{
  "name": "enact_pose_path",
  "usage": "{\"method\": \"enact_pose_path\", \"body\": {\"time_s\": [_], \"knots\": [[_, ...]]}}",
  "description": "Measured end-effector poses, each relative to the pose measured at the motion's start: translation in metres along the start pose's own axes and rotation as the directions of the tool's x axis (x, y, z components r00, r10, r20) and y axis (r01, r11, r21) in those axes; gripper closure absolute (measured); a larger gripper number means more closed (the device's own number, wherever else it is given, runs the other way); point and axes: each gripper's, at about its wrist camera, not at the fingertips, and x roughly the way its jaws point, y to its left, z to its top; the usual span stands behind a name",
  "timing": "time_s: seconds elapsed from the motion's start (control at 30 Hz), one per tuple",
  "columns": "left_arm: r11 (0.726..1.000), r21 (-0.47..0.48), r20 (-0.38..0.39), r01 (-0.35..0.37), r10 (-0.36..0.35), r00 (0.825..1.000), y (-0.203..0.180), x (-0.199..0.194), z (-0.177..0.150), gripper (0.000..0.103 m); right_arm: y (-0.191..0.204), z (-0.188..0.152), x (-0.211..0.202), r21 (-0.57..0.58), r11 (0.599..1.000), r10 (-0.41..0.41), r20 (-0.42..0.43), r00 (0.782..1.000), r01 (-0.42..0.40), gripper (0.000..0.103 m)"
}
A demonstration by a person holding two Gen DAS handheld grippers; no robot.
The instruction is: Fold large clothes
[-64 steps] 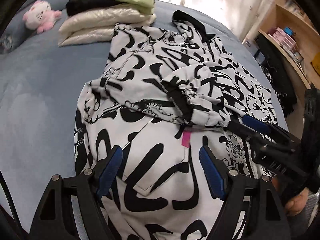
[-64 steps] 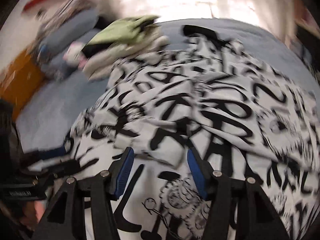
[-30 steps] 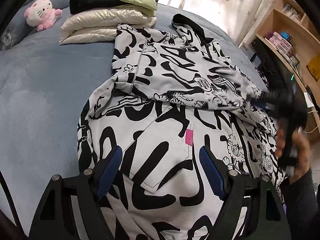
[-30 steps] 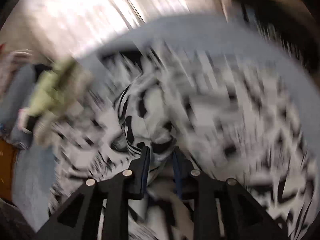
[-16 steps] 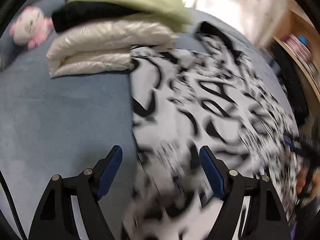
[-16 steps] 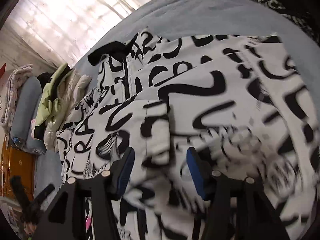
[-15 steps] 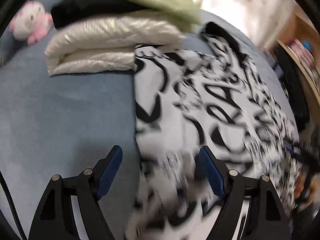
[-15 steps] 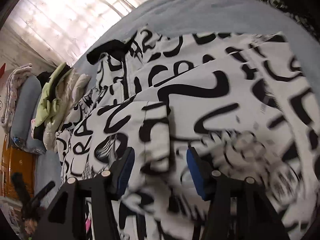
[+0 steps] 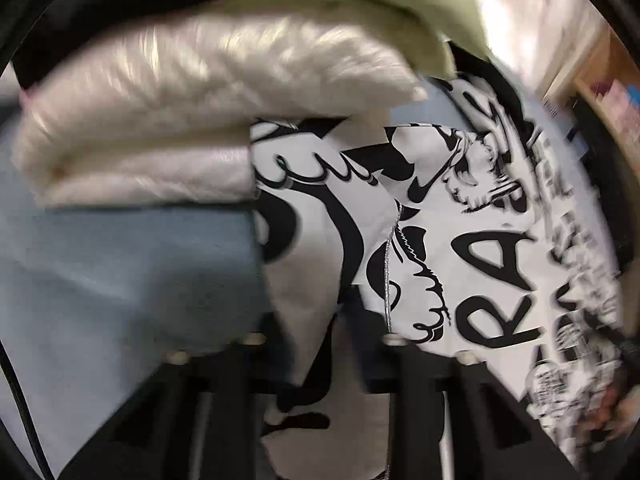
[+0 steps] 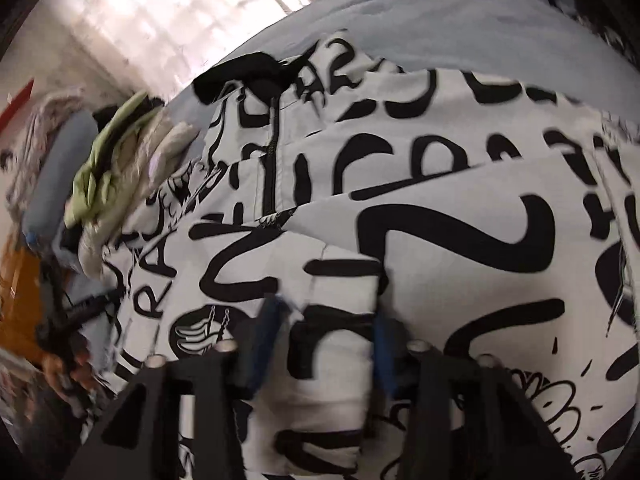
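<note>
A white jacket with black graffiti print [image 9: 480, 240] lies spread on a blue bed [image 9: 120, 272]. In the left wrist view my left gripper [image 9: 316, 320] is at the jacket's left edge, just below a stack of folded clothes. Its jaws are closing, and a bunched strip of the edge is pinched between them. In the right wrist view my right gripper [image 10: 326, 336] is over the jacket [image 10: 440, 200] on its right side. Its blue pads [image 10: 268, 340] are closing on a raised fold that fills the gap. The left gripper [image 10: 76, 320] shows at the far left, blurred.
Folded clothes, cream and green [image 9: 180, 100], are stacked right beside the jacket's upper left corner [image 10: 120, 160]. A wooden shelf [image 9: 616, 92] stands past the bed's right side. Bare blue bed cover [image 10: 440, 20] lies beyond the collar. A hand [image 10: 68, 368] holds the left tool.
My left gripper moved up along the jacket's left edge to the folded stack and closed on the edge. My right gripper's pads came closer together around the fold.
</note>
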Motion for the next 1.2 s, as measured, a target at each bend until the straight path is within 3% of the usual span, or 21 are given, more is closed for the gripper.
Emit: {"method": "enact_pose_path", "body": {"time_s": [0.1, 0.17, 0.3, 0.37, 0.5, 0.53, 0.6, 0.67, 0.77, 0.87, 0.93, 1.03, 1.1, 1.2], "knots": [[0.992, 0.087, 0.159, -0.093, 0.079, 0.984, -0.019, -0.029, -0.013, 0.1, 0.02, -0.006, -0.011, -0.093, 0.992, -0.074, 0.079, 0.994, 0.081, 0.077], [0.986, 0.091, 0.28, -0.138, 0.108, 0.954, -0.026, -0.05, -0.022, 0.101, 0.035, -0.01, -0.023, -0.155, 0.98, -0.103, 0.157, 0.982, 0.128, 0.077], [0.981, 0.043, 0.396, -0.19, 0.158, 0.904, -0.03, -0.063, -0.026, 0.101, 0.049, -0.008, -0.037, -0.182, 0.966, -0.124, 0.294, 0.948, 0.183, 0.077], [0.974, 0.029, 0.402, -0.224, 0.194, 0.895, -0.031, -0.053, -0.026, 0.101, 0.047, -0.004, -0.027, -0.173, 0.96, -0.16, 0.315, 0.935, 0.223, 0.076], [0.949, 0.043, 0.36, -0.312, 0.277, 0.891, -0.034, -0.024, -0.025, 0.096, 0.027, 0.0, 0.021, -0.107, 0.958, -0.249, 0.141, 0.958, 0.265, 0.071], [0.943, 0.048, 0.349, -0.329, 0.293, 0.89, -0.036, -0.023, -0.024, 0.093, 0.025, 0.0, 0.019, -0.088, 0.961, -0.249, 0.142, 0.958, 0.263, 0.069], [0.938, 0.05, 0.336, -0.342, 0.307, 0.891, -0.035, -0.029, -0.021, 0.082, 0.026, 0.001, 0.007, -0.054, 0.959, -0.269, 0.147, 0.952, 0.279, 0.064], [0.937, 0.054, 0.328, -0.345, 0.31, 0.893, -0.037, -0.042, -0.021, 0.06, 0.032, -0.001, -0.012, -0.049, 0.955, -0.28, 0.181, 0.943, 0.293, 0.064], [0.941, 0.049, 0.362, -0.334, 0.295, 0.884, -0.039, -0.07, -0.025, 0.052, 0.047, -0.01, -0.041, -0.068, 0.957, -0.257, 0.247, 0.934, 0.281, 0.063], [0.966, 0.082, 0.357, -0.246, 0.202, 0.912, -0.05, -0.093, -0.041, 0.051, 0.063, -0.02, -0.05, -0.078, 0.976, -0.182, 0.242, 0.953, 0.206, 0.061], [0.983, 0.087, 0.3, -0.165, 0.132, 0.945, -0.063, -0.097, -0.05, 0.051, 0.08, -0.027, -0.043, -0.106, 0.983, -0.126, 0.201, 0.971, 0.15, 0.061], [0.997, 0.058, 0.206, -0.058, 0.044, 0.978, -0.081, -0.088, -0.067, 0.051, 0.109, -0.042, -0.027, -0.153, 0.983, -0.084, 0.143, 0.986, 0.106, 0.061], [0.999, 0.031, 0.173, -0.03, 0.024, 0.985, -0.092, -0.075, -0.082, 0.051, 0.123, -0.051, -0.015, -0.172, 0.983, -0.046, 0.105, 0.993, 0.064, 0.061], [0.997, 0.029, 0.137, -0.068, 0.064, 0.988, -0.1, -0.051, -0.1, 0.051, 0.134, -0.064, 0.004, -0.22, 0.972, -0.065, 0.074, 0.995, 0.08, 0.061]]}}
